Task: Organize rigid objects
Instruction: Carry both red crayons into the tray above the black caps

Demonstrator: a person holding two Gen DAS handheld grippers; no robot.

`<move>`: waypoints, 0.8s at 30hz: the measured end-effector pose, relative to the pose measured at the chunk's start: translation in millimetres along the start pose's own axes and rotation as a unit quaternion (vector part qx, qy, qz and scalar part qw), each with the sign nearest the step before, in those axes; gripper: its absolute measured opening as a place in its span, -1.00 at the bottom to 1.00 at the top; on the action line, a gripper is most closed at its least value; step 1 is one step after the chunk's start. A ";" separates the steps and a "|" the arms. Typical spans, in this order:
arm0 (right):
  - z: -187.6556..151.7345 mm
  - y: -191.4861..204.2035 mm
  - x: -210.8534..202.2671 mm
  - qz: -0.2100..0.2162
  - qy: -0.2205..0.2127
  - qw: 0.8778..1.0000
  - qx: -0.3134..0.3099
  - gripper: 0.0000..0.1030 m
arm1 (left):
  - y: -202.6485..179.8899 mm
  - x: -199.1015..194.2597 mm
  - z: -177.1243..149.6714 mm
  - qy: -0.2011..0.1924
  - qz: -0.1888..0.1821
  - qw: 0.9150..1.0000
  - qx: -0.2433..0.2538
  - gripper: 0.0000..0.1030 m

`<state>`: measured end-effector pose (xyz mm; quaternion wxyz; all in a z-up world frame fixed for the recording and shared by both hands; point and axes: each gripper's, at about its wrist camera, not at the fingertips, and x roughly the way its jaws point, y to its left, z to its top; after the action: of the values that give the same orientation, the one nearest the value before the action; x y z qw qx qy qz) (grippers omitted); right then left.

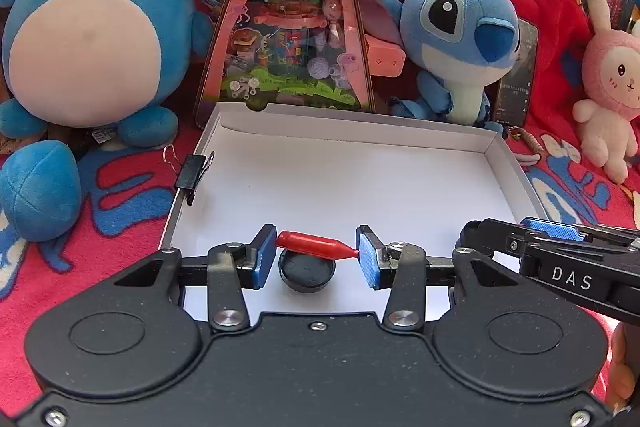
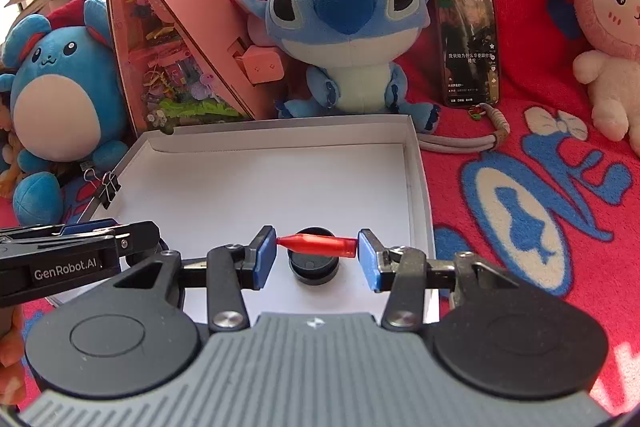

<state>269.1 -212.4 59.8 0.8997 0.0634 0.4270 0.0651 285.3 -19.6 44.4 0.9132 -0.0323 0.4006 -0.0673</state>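
Observation:
In the left wrist view my left gripper (image 1: 317,253) is shut on a red pointed cap (image 1: 316,245), held lengthwise between the blue pads, tip to the right. Under it a round black lid (image 1: 307,272) lies in the white shallow box (image 1: 344,183). In the right wrist view my right gripper (image 2: 317,253) is shut on a second red pointed cap (image 2: 318,244), tip to the left, above a black round lid (image 2: 314,264) in the same white box (image 2: 264,183). Each gripper's body shows at the edge of the other's view.
A black binder clip (image 1: 193,174) sits on the box's left wall. Behind the box stand a blue round plush (image 1: 96,35), a pink triangular toy box (image 1: 286,23), a Stitch plush (image 2: 340,27), a phone (image 2: 468,35) and a pink bunny plush (image 2: 608,23), all on a red blanket (image 2: 540,187).

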 end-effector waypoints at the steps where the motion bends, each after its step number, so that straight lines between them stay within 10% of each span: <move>1: 0.7 1.2 1.4 -0.001 0.001 1.000 -0.005 -0.02 | -0.4 1.2 0.1 0.000 0.001 1.000 0.000 -0.19; 24: 0.4 5.5 20.8 0.003 0.016 1.000 -0.018 -0.02 | -1.6 15.5 -7.0 0.009 -0.004 1.000 0.003 -0.19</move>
<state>282.1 -203.4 45.2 0.8934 0.0474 0.4402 0.0761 290.5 -23.5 28.5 0.9095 -0.0305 0.4081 -0.0728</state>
